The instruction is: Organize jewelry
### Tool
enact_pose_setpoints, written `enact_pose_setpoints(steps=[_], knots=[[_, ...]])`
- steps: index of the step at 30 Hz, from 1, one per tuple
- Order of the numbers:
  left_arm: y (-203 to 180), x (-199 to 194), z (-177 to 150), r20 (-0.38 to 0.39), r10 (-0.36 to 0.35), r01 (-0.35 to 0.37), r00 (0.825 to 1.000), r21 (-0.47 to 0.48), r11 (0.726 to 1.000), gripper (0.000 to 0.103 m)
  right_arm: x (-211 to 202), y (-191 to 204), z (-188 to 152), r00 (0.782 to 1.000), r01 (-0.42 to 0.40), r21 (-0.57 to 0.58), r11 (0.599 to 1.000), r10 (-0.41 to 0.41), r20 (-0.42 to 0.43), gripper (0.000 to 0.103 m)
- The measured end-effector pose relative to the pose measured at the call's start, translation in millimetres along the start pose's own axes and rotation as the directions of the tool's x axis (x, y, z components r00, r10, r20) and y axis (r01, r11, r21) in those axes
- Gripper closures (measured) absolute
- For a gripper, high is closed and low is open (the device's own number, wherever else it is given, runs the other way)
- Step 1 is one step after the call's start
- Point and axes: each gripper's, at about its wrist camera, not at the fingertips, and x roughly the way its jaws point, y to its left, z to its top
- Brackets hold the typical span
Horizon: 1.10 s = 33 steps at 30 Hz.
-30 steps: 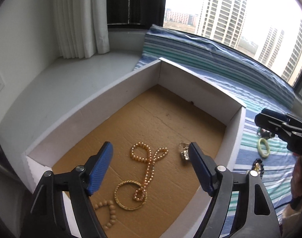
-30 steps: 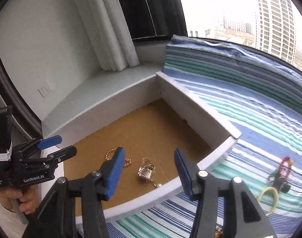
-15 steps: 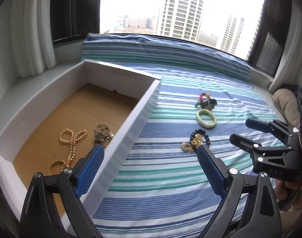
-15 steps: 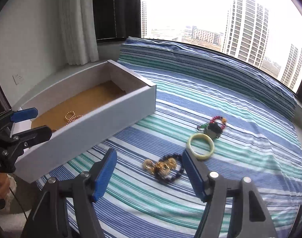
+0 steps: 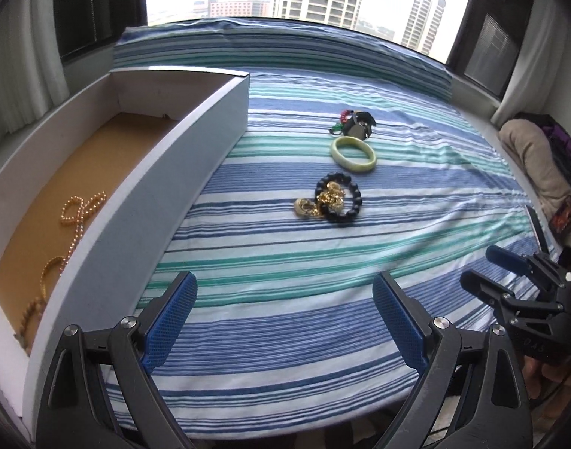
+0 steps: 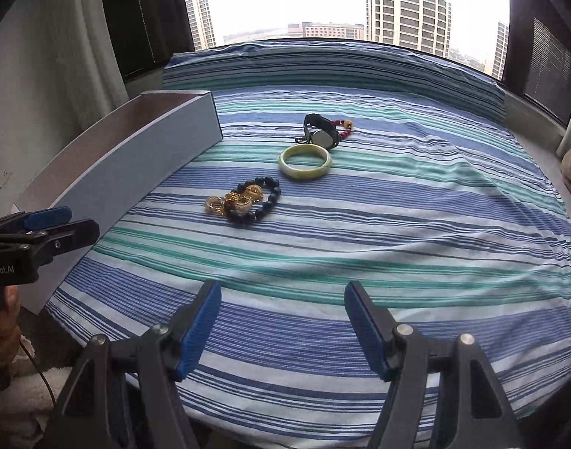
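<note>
A white box [image 5: 135,202] with a cardboard floor lies at the left of the striped bedspread [image 5: 285,262]. In it are a pearl necklace [image 5: 79,213] and a gold bangle [image 5: 49,269]. On the spread lie a black bead bracelet tangled with gold pieces [image 5: 334,202] [image 6: 248,202], a pale green bangle [image 5: 354,153] [image 6: 304,162] and a watch with red and green beads [image 5: 356,125] [image 6: 322,134]. My left gripper [image 5: 285,299] [image 6: 83,220] hangs open and empty over the near spread. My right gripper [image 6: 281,299] [image 5: 476,267] is open and empty too, short of the black bracelet.
A heap of clothes [image 5: 536,164] lies at the far right. Behind the bed are a wide window and a white curtain [image 6: 102,56]. A wall socket [image 6: 2,177] shows at the left. The mattress's front edge runs just below both grippers.
Both grippers have swung from over the box to the right, over the striped spread, and dropped a little. Both pairs of jaws stand wider than a second ago. Nothing was picked up.
</note>
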Motion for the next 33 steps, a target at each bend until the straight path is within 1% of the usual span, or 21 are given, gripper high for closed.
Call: enact_pose_setpoints(steps=[7, 15, 21, 23, 25, 28, 30, 32, 33], knots=[[4.5, 11.5, -8.6, -0.030, 0.014, -0.014, 0.999, -0.018, 1.000, 0.008, -7.0, -13.2, -7.8, 0.999, -0.016, 0.062, 0.998, 0.014, 0.035, 0.033], [6.4, 27.0, -10.8, -0.061, 0.027, -0.028, 0.998, -0.023, 0.999, 0.008, 3.7, -24.3, -17.1, 0.999, -0.052, 0.108, 0.993, 0.052, 0.009, 0.033], [4.3, 32.0, -9.0, -0.066, 0.015, -0.016, 0.998, -0.013, 1.000, 0.008, 18.9, -18.1, -16.6, 0.990, -0.140, 0.101, 0.985, 0.142, -0.013, 0.033], [1.3, 34.6, -2.4, -0.058, -0.006, 0.006, 0.998, 0.002, 1.000, 0.008, 24.6, -16.6, -15.3, 0.987, -0.158, 0.111, 0.981, 0.161, -0.025, 0.033], [-3.6, 38.0, 7.8, -0.032, -0.031, 0.032, 0.999, 0.029, 0.999, 0.008, 27.5, -14.8, -14.2, 0.985, -0.166, 0.116, 0.979, 0.171, -0.029, 0.033], [-13.7, 50.5, 26.3, -0.015, -0.087, 0.088, 0.996, 0.086, 0.992, 0.012, 26.1, -11.8, -15.3, 0.984, -0.172, 0.112, 0.979, 0.176, -0.024, 0.033], [-22.0, 66.0, 38.0, -0.030, -0.120, 0.122, 0.992, 0.123, 0.985, 0.020, 24.9, -12.3, -17.6, 0.984, -0.173, 0.114, 0.978, 0.176, -0.023, 0.033], [-31.3, 83.6, 47.3, -0.050, -0.147, 0.153, 0.988, 0.160, 0.975, 0.034, 25.1, -14.1, -21.2, 0.983, -0.175, 0.125, 0.977, 0.180, -0.027, 0.033], [-35.7, 92.8, 50.6, -0.059, -0.153, 0.161, 0.986, 0.181, 0.970, 0.038, 25.0, -15.8, -23.0, 0.983, -0.176, 0.131, 0.976, 0.181, -0.030, 0.033]])
